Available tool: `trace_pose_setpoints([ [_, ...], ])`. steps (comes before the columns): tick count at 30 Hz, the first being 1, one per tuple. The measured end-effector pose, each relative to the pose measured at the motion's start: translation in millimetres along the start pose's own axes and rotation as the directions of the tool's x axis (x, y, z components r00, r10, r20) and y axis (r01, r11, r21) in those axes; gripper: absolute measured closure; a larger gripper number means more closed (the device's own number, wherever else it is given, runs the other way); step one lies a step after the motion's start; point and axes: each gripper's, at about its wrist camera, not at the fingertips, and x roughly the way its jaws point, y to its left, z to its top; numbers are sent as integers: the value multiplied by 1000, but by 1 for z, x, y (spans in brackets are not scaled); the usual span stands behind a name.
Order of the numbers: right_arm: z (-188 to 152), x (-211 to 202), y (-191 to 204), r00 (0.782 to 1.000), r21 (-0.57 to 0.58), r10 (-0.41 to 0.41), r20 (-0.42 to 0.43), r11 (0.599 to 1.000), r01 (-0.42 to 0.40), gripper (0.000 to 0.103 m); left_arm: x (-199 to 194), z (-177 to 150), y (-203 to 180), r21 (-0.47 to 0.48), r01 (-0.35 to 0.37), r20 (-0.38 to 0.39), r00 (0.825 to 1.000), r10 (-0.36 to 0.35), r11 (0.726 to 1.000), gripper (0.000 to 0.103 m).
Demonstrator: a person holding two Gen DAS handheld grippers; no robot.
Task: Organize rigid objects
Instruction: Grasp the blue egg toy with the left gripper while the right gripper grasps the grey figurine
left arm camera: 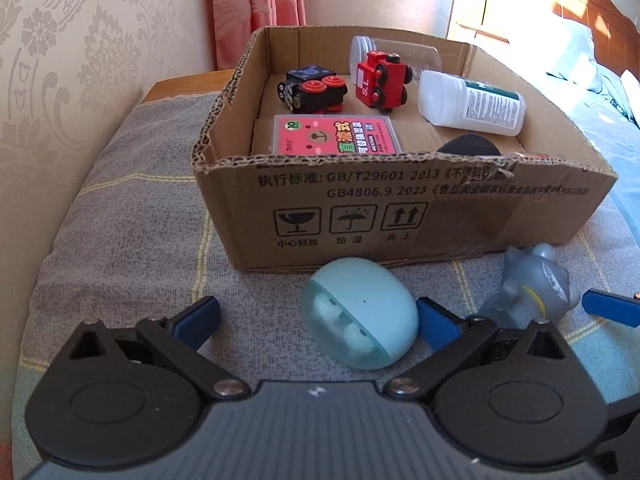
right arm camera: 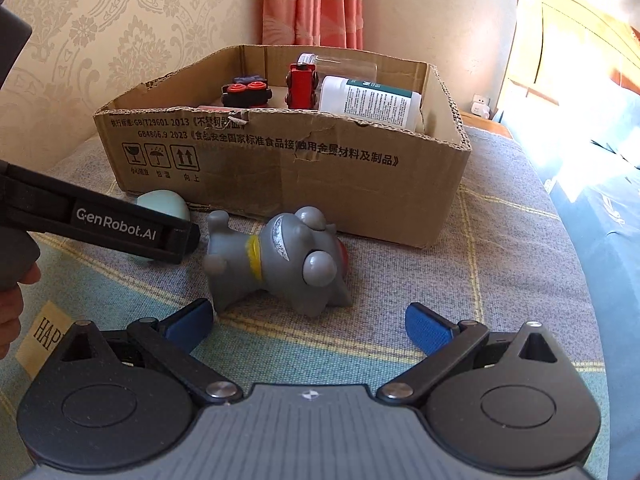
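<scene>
A pale blue egg-shaped case (left arm camera: 360,320) lies on the grey checked cloth (left arm camera: 132,240), in front of the cardboard box (left arm camera: 400,208). My left gripper (left arm camera: 318,320) is open around it; the right pad is close to the case and the left pad stands well off. A grey toy dog (right arm camera: 280,260) lies on its side just right of the case. My right gripper (right arm camera: 310,324) is open just short of the dog, touching nothing. The left gripper's finger (right arm camera: 120,228) hides most of the case (right arm camera: 164,204) in the right wrist view.
The box holds a black toy train (left arm camera: 316,90), a red toy train (left arm camera: 384,80), a white bottle (left arm camera: 472,102), a pink flat pack (left arm camera: 332,136), a clear jar (left arm camera: 396,54) and a dark object (left arm camera: 468,146). A hand (right arm camera: 12,300) is at the left edge. A bed (right arm camera: 600,200) is to the right.
</scene>
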Motion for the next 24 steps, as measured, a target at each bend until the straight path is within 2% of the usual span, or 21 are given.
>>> trace_pose_setpoints([
  [6,-1,0,-1,1000,-9,8,10,1000,-8,0,-11,-15,19,-22,-14,2,1000,14,1000,1],
  [9,-3,-1,-2,1000,-14,13,19,1000,-12,0,-12,-15,16,-13,-27,14,1000,27,1000,1],
  [14,-3,-1,-2,1000,-22,19,21,1000,-19,0,-12,-12,6,1,4,38,999,-4,1000,23],
  [17,-3,-1,-2,1000,-22,20,23,1000,-19,0,-13,-10,-1,16,16,45,999,-17,1000,45],
  [19,-3,-1,-2,999,-23,21,27,1000,-21,0,-13,-9,-3,20,19,43,999,-19,1000,50],
  [24,-4,-1,-2,999,-23,21,33,1000,-20,0,-11,-9,-6,14,12,60,998,-13,1000,51],
])
